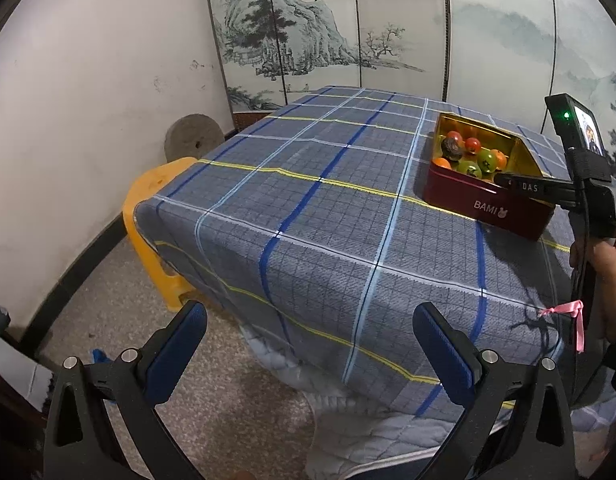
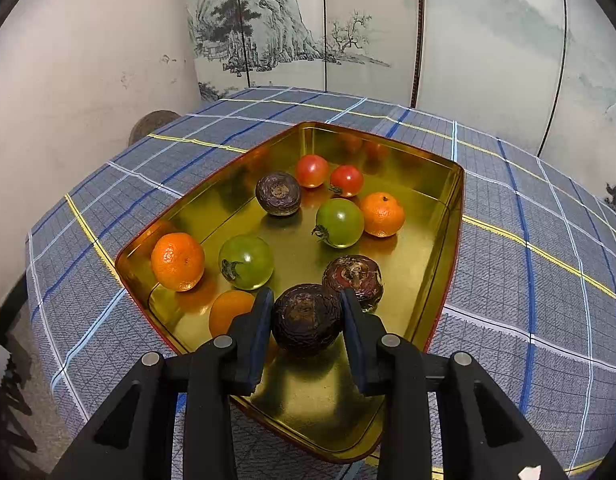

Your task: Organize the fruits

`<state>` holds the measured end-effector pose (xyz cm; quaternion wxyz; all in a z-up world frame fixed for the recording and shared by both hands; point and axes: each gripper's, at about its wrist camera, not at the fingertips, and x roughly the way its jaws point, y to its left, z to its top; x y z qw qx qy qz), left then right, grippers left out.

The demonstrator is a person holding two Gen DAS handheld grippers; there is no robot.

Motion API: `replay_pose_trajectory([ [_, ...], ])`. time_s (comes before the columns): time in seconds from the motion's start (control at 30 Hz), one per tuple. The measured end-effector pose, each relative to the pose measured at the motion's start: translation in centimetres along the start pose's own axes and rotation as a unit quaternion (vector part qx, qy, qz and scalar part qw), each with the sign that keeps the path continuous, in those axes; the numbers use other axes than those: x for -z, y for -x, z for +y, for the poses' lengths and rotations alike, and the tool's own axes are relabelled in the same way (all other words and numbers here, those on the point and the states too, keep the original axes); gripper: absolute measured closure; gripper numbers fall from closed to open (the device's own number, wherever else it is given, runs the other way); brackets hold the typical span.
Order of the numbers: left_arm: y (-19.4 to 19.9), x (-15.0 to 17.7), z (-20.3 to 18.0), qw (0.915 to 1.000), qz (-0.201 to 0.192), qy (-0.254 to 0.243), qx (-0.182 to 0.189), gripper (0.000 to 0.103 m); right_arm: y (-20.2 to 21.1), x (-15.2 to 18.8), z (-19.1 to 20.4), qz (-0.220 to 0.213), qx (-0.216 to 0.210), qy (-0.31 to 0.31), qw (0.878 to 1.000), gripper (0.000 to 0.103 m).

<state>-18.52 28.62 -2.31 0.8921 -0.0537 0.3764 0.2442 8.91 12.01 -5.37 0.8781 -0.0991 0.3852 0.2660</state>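
Right gripper [image 2: 307, 312] inside gold tin [image 2: 447, 200], pads clamped on dark wrinkled fruit [image 2: 306, 320] at near end. Second dark fruit [image 2: 353, 278] just beside right pad, orange [image 2: 228, 310] against left pad. Tin centre bare. Left gripper [image 1: 309, 330] jaws wide apart, empty, off table edge [image 1: 347, 256]; cloth between it and tin clear.

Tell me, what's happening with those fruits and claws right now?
Right gripper shut on dark brown fruit inside gold tin. Left gripper open, empty. Nothing blocking.
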Motion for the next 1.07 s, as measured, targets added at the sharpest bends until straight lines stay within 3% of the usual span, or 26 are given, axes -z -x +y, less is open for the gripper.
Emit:
replay_pose_trajectory([
  [0.13,0.3,-0.1,-0.3,1.0000,-0.004,-0.002,0.002,0.001,0.3,-0.1,-0.1,-0.001,-0.003,-0.001,1.000,0.064],
  [0.2,0.5,-0.4,-0.6,0.9999,-0.011,-0.006,0.001,0.001,1.1,-0.1,0.1,-0.015,0.004,0.001,1.000,0.031],
  [0.3,1.0,-1.4,-1.5,0.9993,-0.034,-0.016,0.006,0.001,3.7,-0.5,0.4,-0.055,0.014,0.003,0.998,0.013],
  [0.5,0.8,-4.9,-4.4,0.9974,-0.064,-0.001,0.032,0.001,9.2,-1.1,0.7,-0.099,0.059,0.014,0.993,0.008],
  [0.73,-0.4,-7.3,-9.4,0.9932,-0.085,-0.029,0.073,0.001,13.9,-0.1,-1.8,-0.119,0.089,-0.023,0.989,0.006],
  [0.9,-1.4,-8.0,-12.1,0.9936,-0.088,-0.049,0.052,0.000,15.1,0.5,-3.8,-0.122,0.103,-0.042,0.986,0.005],
  [1.07,-1.7,-8.2,-12.8,0.9939,-0.081,-0.049,0.057,0.000,15.1,1.0,-5.0,-0.117,0.107,-0.056,0.986,0.005],
])
